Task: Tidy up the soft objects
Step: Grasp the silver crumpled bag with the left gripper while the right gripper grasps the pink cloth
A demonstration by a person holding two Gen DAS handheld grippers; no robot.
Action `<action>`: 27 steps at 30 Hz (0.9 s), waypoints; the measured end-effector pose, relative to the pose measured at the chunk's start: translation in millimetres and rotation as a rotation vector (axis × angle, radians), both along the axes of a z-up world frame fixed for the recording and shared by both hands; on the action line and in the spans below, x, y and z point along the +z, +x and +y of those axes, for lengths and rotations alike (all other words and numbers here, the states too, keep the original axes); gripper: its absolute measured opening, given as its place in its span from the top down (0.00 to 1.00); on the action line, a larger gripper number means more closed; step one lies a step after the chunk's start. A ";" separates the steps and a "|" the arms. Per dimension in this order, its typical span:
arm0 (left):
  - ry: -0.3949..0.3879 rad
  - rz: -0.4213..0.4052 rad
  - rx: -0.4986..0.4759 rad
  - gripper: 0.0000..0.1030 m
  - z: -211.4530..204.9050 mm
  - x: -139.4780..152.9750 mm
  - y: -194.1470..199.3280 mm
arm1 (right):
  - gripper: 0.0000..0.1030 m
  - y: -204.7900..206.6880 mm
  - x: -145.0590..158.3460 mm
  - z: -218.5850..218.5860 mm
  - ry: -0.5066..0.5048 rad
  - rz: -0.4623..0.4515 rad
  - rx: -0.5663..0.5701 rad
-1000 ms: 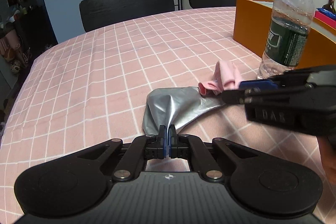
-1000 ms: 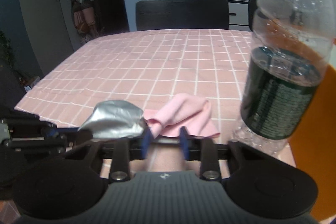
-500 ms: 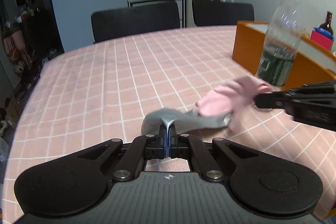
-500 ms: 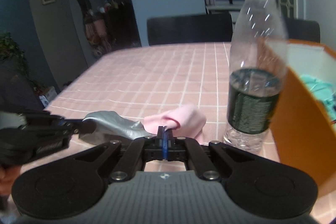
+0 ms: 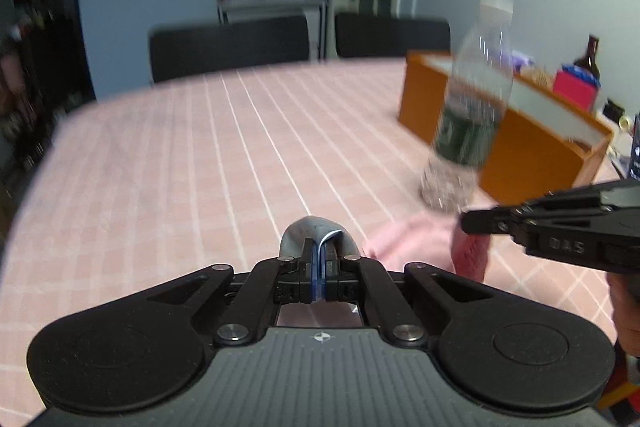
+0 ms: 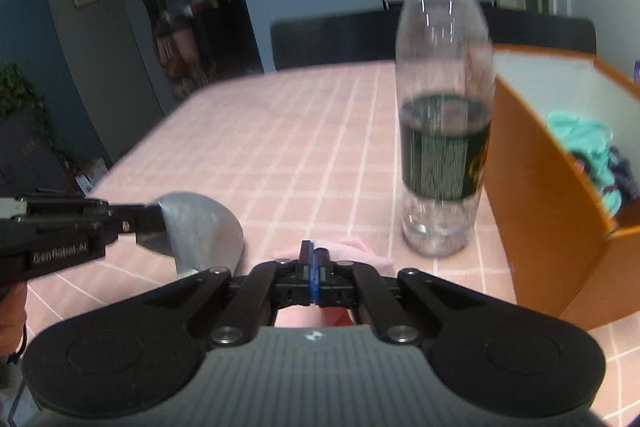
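I see matt black plastic gripper (image 5: pixel 319 259) bodies, a shiny silver-grey cloth (image 6: pixel 204 231), a soft pink cloth (image 5: pixel 416 247) (matt, blurred), a clear glossy plastic bottle (image 6: pixel 442 131), a smooth orange box (image 6: pixel 548 211), a checked pink tablecloth (image 5: pixel 192 163).

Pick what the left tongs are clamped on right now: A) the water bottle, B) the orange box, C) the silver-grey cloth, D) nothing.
C: the left tongs are shut on a fold of the silver-grey cloth, while the right tongs pinch the pink cloth.
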State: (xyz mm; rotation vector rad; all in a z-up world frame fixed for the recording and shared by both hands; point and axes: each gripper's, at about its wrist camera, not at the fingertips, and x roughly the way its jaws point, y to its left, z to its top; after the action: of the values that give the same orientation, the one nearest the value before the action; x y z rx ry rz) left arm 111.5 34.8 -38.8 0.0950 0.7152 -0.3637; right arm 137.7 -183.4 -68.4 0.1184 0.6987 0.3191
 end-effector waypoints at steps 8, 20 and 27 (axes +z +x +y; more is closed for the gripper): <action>0.029 0.145 -0.050 0.84 -12.8 -39.4 -3.8 | 0.99 0.1 -27.7 -2.4 -0.049 0.099 -0.001; 0.089 -0.006 -0.079 0.16 -18.8 -24.0 -15.4 | 0.32 -7.6 -15.7 -12.8 -0.085 -0.020 -0.038; -0.070 0.121 -0.084 0.16 -15.7 -53.9 5.2 | 0.32 13.5 -44.7 -24.1 -0.038 0.072 -0.117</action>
State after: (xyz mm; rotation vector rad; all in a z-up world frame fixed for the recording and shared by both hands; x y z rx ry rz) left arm 116.7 19.1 -92.6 0.0372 0.8190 -0.4773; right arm 151.3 -207.5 -113.1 0.1348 0.7657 0.1899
